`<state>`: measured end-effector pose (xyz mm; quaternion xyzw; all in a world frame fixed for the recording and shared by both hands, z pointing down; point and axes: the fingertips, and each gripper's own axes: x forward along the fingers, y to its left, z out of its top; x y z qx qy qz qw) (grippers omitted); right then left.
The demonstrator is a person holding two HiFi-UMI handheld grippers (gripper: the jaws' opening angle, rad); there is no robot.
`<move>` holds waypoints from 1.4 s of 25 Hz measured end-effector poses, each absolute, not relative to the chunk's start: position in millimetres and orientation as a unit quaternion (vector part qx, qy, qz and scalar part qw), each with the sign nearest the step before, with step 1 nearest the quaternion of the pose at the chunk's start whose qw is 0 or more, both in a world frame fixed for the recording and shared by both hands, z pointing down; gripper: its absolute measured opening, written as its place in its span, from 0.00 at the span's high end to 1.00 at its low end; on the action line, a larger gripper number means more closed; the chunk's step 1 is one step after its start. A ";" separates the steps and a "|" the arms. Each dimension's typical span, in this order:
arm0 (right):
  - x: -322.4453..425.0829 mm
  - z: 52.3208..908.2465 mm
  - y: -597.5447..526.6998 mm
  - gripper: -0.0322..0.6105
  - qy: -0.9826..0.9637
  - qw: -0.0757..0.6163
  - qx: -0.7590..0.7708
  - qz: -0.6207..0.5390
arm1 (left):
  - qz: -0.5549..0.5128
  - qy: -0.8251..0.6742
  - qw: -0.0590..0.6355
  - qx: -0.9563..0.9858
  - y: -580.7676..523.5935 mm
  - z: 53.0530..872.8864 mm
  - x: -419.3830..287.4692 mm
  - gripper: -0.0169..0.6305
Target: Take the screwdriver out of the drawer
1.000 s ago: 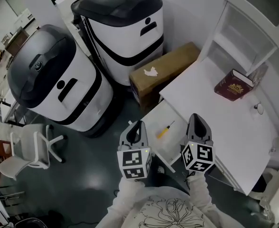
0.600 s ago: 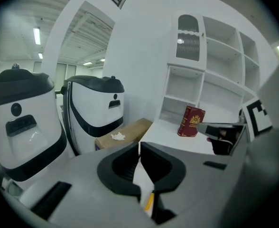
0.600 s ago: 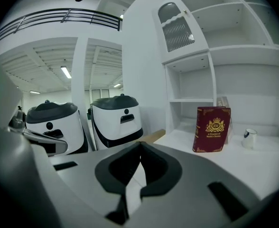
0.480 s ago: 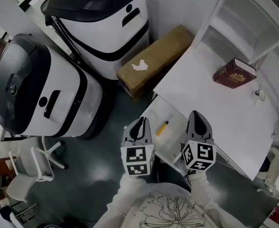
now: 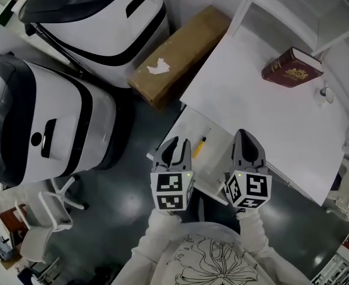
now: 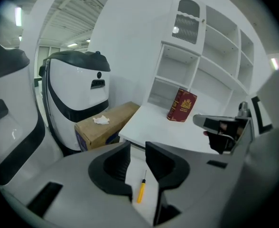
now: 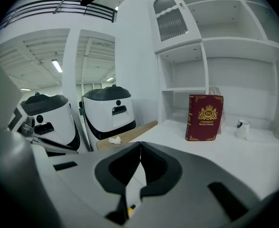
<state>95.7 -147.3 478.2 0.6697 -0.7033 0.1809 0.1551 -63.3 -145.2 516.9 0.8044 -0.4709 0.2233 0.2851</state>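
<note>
Head view: the drawer (image 5: 215,154) stands pulled out from under the desk (image 5: 263,120). The screwdriver (image 5: 199,148) lies on the drawer floor, yellow handle toward the person, in the same place as a second ago. Both claws have come lower and closer to the drawer. The left claw (image 5: 177,142) now hangs just beside the handle, and the right claw (image 5: 247,136) hangs to its right, near the desk's front edge. Left gripper view: the left claw (image 6: 137,150), shut a second ago, is opening. Its jaws stand part way apart with nothing gripped, and the screwdriver (image 6: 141,190) shows through the gap, lying below in the drawer, untouched. Right gripper view: the right claw (image 7: 140,148) is closed, its tips meeting, and it holds nothing. Only the end of the screwdriver's yellow handle (image 7: 129,208) shows beneath it. Assessment: the left claw appears to be readied for the pick. The screwdriver is not yet taken; the final descent and the closing on the handle remain.
</note>
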 end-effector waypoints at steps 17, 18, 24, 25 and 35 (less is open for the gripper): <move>144.8 522.3 -150.9 0.95 -0.693 0.163 0.667 0.218 | 0.326 -0.401 0.340 0.786 -140.1 624.9 10.4 0.73; 147.9 525.0 -150.8 0.95 -0.692 0.164 0.667 0.220 | 0.335 -0.396 0.342 0.783 -139.6 633.4 14.6 0.72; 166.4 539.4 -150.8 0.95 -0.683 0.166 0.672 0.232 | 0.391 -0.366 0.350 0.768 -131.5 684.0 37.8 0.71; 168.7 541.2 -150.8 0.95 -0.682 0.166 0.672 0.234 | 0.399 -0.361 0.353 0.766 -129.3 691.9 41.3 0.71; 191.3 561.1 -147.7 0.95 -0.672 0.168 0.676 0.252 | 0.476 -0.337 0.384 0.716 -106.9 769.0 48.1 0.67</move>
